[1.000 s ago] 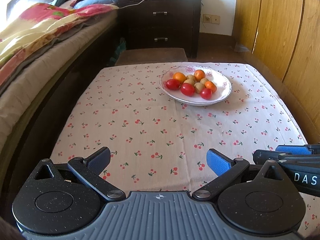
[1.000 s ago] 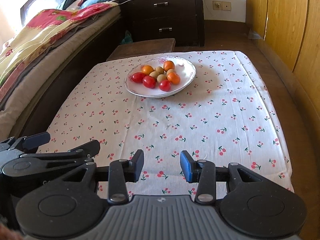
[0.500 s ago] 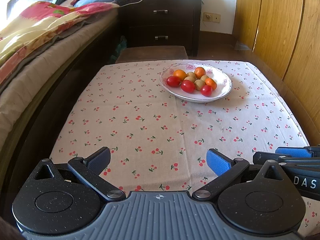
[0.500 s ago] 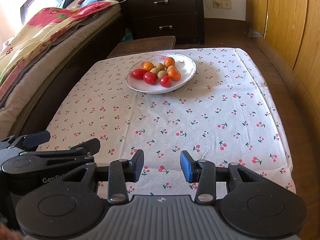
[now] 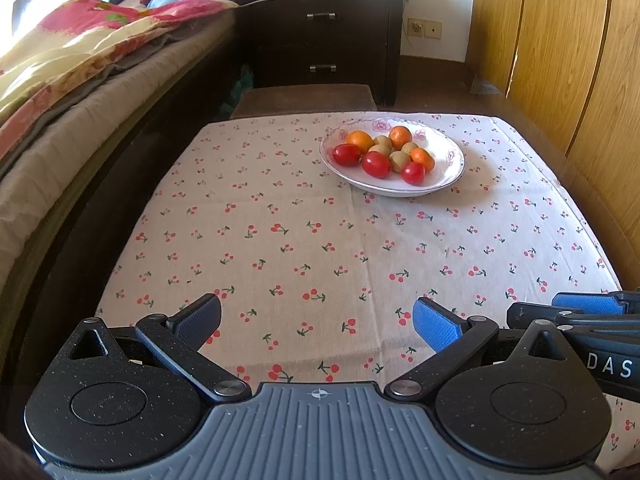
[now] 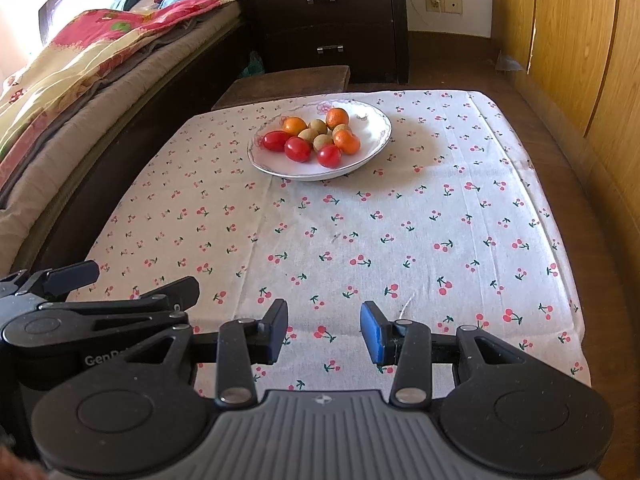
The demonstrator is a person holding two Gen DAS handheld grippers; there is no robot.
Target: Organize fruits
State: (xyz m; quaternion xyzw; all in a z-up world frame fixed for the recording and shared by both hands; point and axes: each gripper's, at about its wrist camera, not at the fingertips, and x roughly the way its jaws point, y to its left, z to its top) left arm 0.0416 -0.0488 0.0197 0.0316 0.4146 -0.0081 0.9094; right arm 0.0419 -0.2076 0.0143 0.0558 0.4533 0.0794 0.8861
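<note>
my left gripper point(image 5: 317, 318) is tilted forward and down, its two blue-padded fingers point(image 5: 434, 323) spread wide apart with nothing between them. my right gripper point(image 6: 324, 330) sits just beside it, angled down the same way, its fingers point(image 6: 372, 334) parted by a narrower gap and also gripping nothing. each shows at the edge of the other's view, side by side and close. neither touches anything.

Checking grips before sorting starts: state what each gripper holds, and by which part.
Nothing is held. The left gripper and right gripper stand open over the tablecloth; all fruit lies in the plate.
</note>
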